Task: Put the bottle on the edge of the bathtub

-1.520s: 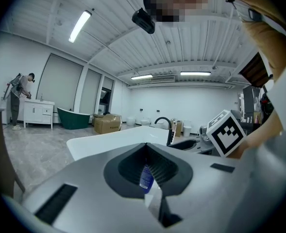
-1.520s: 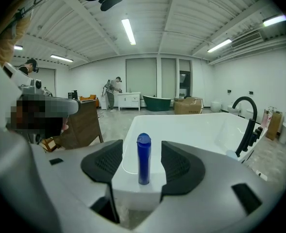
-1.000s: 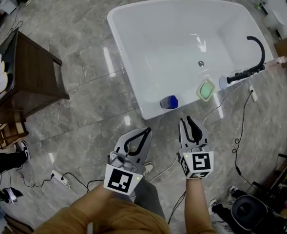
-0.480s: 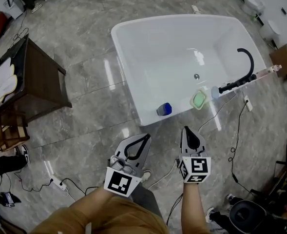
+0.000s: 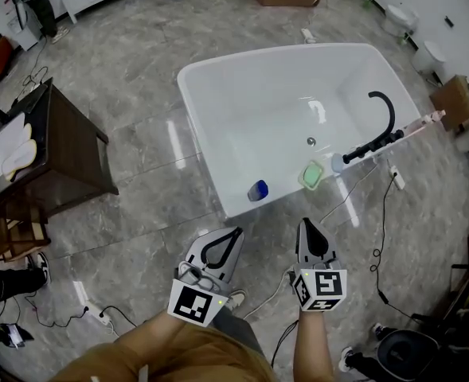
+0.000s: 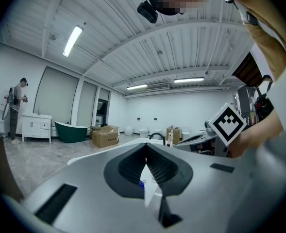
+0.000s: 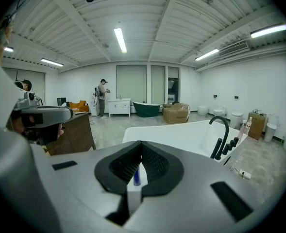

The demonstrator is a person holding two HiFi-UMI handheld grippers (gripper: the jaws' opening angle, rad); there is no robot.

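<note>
The small blue bottle (image 5: 258, 190) appears to stand on the near rim of the white bathtub (image 5: 258, 110), toward its left corner. A green soap dish (image 5: 314, 174) sits further right along the same edge, and the black faucet (image 5: 381, 122) is beyond that. Judged from how things lie, the placing looks done.

Both tools hang low over the grey floor, well apart from the tub. The left gripper (image 5: 236, 233) has its jaws brought together with nothing between them. The right gripper (image 5: 306, 223) is likewise fully closed and empty (the blue sliver seen through each pair of jaws is only the distant bottle).

The bottle looks like moulded plastic, so it is probably light and fairly stiff, though its fill cannot be told from here. Its smooth skin and the glossy enamel under it suggest it could slide or tip if nudged sideways. If it needs shifting, the safest hold would be across the body at about mid-height, below the cap, lifted straight up.
</note>
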